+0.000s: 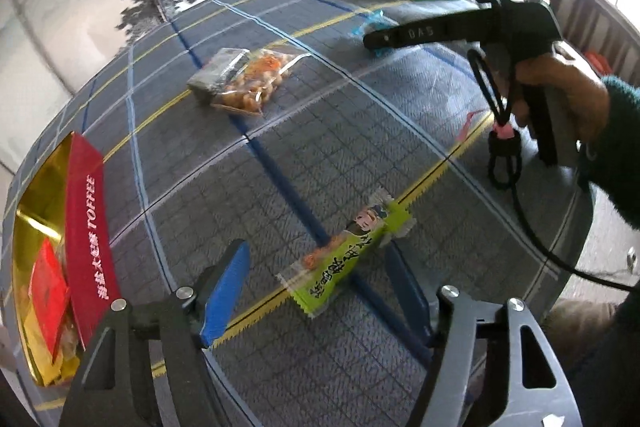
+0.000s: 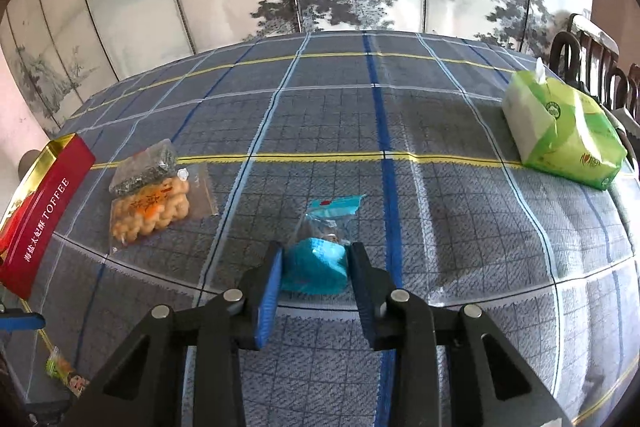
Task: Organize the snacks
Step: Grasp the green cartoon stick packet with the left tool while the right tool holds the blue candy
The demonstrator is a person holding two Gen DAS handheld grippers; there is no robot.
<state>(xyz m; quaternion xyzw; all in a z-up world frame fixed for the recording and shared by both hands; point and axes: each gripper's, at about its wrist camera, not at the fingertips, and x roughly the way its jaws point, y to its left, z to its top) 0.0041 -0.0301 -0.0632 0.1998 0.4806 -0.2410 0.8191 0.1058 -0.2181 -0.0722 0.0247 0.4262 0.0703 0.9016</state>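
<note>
While right fingers [image 2: 316, 267] clamp the teal packet [image 2: 314, 265], left fingers [image 1: 320, 291] straddle the green packet [image 1: 344, 259], apart.

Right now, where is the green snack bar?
The green snack bar lies on the plaid tablecloth between the left gripper fingers, low-centre in the left wrist view, right of the red toffee box.

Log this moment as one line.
left gripper: open over green snack bar | right gripper: shut on teal snack packet | red toffee box: open
</note>
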